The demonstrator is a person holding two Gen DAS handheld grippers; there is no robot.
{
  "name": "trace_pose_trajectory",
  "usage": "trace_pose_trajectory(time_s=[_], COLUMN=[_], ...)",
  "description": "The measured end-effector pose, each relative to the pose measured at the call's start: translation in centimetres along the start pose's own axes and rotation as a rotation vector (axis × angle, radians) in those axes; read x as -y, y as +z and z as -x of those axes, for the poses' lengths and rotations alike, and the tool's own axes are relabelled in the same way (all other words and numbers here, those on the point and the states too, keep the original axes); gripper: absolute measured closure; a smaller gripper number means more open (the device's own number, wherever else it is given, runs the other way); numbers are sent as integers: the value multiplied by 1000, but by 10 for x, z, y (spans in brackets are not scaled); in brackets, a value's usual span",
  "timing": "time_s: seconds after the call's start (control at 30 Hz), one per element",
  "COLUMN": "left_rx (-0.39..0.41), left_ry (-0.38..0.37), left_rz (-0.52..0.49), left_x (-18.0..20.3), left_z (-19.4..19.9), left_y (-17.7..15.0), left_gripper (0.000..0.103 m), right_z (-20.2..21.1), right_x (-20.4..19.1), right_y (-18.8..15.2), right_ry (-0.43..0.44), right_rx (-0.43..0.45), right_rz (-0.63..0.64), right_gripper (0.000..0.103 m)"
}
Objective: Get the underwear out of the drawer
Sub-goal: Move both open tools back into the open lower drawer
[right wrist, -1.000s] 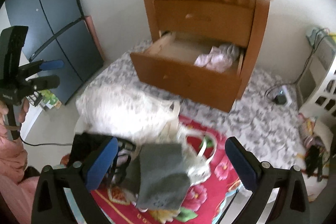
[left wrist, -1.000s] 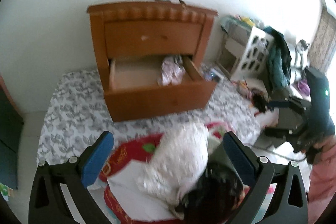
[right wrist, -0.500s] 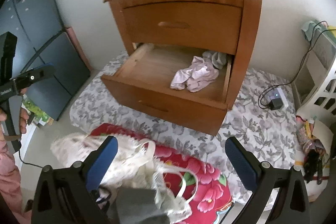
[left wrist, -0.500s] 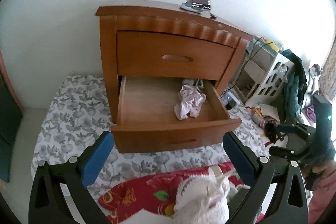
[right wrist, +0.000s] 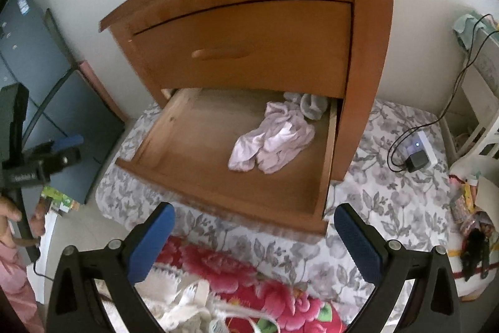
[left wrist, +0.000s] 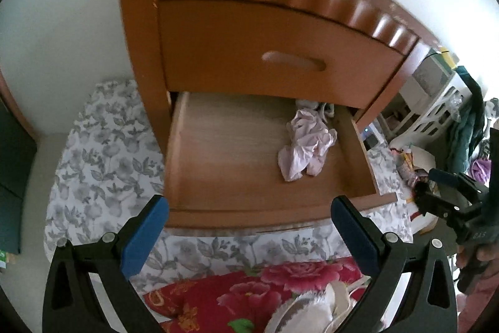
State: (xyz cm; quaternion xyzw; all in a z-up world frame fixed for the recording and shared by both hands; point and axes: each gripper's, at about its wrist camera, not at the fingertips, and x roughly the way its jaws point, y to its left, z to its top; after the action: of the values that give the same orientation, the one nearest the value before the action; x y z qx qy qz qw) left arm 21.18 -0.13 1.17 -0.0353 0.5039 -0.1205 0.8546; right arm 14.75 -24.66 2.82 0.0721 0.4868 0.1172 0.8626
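Where the open lower drawer (left wrist: 237, 177) meets its right wall, the crumpled pale pink underwear (left wrist: 304, 150) lies untouched. Only the right wrist view shows clearly a grey sock (right wrist: 312, 106) behind it. Both the left gripper (left wrist: 249, 227) and the right gripper (right wrist: 254, 234) hover before the drawer — fingers spread wide, empty.

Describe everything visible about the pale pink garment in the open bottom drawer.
The pale pink crumpled garment is thin, slightly shiny cloth, bunched into loose folds rather than folded. It lies on the bare wooden floor of the open bottom drawer, toward its right rear side. Its back end touches a grey-white bundle of cloth under the closed upper drawer. Neither gripper touches it.
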Motion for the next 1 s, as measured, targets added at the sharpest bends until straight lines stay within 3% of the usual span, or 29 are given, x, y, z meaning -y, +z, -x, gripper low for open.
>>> trace_pose_trajectory(time_s=[0.1,0.2,0.57,0.93,1.0], left_rx=[-37,-97,-221,-358,-367], left_ry=[-9,29,-20,-42,-55], left_rz=[9,-15,-66,-100,-104], left_x=[6,16,58,85,89], left_z=[-23,-51,-137,-205,-211], left_y=[12,22,49,56,57], left_gripper=[0,0,1,33,42], right_z=[-13,-29,-71,-84,-84], right_x=[11,24,44,66,68], right_y=[14,27,52,59,58], right_ry=[-8,-5,-15,-29,-30], right_rx=[-14,-19,-66,-67,-72], right_rz=[-23,-69,-79,-108,-107], right_gripper=[0,0,0,0,0])
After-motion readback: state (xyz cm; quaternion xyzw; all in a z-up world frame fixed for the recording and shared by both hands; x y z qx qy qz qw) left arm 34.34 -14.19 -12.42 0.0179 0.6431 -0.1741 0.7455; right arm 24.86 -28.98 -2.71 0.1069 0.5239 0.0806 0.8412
